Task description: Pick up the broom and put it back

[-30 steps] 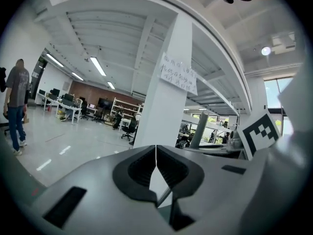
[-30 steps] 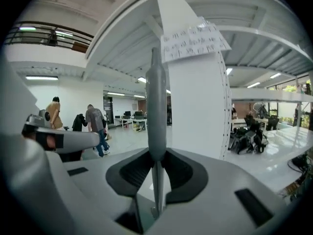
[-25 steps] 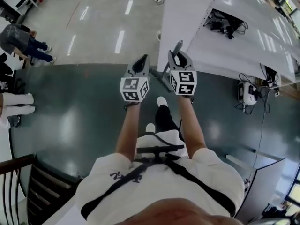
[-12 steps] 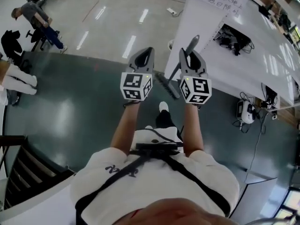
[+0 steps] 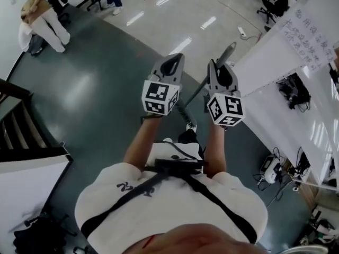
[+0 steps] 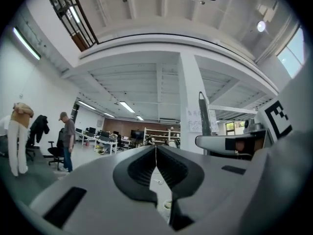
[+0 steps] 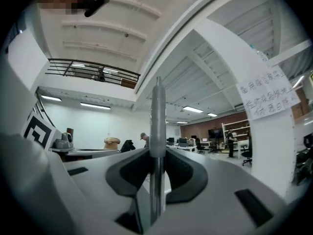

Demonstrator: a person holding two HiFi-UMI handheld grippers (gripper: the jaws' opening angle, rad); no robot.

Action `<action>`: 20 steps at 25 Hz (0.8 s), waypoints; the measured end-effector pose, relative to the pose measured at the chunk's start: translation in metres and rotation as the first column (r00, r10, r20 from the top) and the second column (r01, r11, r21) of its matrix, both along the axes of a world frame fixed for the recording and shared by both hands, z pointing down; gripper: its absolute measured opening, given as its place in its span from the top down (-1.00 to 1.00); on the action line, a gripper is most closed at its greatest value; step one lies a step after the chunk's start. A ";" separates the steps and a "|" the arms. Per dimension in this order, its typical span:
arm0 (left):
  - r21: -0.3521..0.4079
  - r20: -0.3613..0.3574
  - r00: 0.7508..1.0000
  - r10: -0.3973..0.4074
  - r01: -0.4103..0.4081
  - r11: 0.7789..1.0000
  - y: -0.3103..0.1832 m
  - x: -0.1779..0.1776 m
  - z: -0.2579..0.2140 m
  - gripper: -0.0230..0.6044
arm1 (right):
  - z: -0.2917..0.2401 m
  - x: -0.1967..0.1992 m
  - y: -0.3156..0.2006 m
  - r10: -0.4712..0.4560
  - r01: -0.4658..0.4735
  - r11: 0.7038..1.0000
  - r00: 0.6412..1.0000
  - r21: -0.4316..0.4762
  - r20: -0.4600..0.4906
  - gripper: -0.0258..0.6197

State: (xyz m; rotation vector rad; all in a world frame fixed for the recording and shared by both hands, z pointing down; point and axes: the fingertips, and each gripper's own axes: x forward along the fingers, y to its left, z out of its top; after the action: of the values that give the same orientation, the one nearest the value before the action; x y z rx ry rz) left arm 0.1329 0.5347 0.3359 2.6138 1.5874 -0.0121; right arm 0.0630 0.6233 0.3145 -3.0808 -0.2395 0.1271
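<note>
The broom has a long grey handle [image 5: 228, 52] and a dark brush head [image 5: 183, 114] that hangs low between my arms. My right gripper [image 5: 218, 70] is shut on the handle. In the right gripper view the handle [image 7: 157, 111] stands upright between the pads of the right gripper [image 7: 157, 155] and pokes out above them. My left gripper [image 5: 172, 62] is held beside it at the same height, apart from the broom. Seen in its own view, the left gripper [image 6: 156, 153] is shut on nothing, and the handle [image 6: 203, 112] rises off to its right.
A white partition with a handwritten sign [image 5: 299, 41] stands at the right, with cables and a small device [image 5: 270, 169] on the floor behind it. People stand near chairs at the far left [image 5: 45, 23]. A dark stair railing [image 5: 24, 134] runs along the left edge.
Both grippers have risen and swung round together, the right one carrying the broom. The partition has slid towards the right and the stair railing has come further into view.
</note>
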 end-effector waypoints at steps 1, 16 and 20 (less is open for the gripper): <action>-0.001 0.008 0.999 -0.042 0.042 0.999 -0.012 0.010 0.003 0.89 | 0.005 0.016 -0.011 -0.051 0.051 0.999 0.999 0.005 0.010 0.61; -0.014 0.083 0.799 -0.595 0.598 0.801 -0.204 0.081 0.011 0.89 | 0.016 0.148 -0.192 -0.639 0.643 0.765 0.765 -0.042 0.074 0.61; -0.005 0.098 0.710 -0.697 0.701 0.713 -0.234 0.078 0.012 0.89 | 0.013 0.154 -0.219 -0.736 0.740 0.671 0.672 -0.044 0.075 0.61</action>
State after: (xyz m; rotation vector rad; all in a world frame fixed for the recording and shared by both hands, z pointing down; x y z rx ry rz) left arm 0.2106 0.3010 0.3479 2.9495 0.4636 0.0224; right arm 0.2167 0.4048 0.3276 -2.9596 1.0429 0.0159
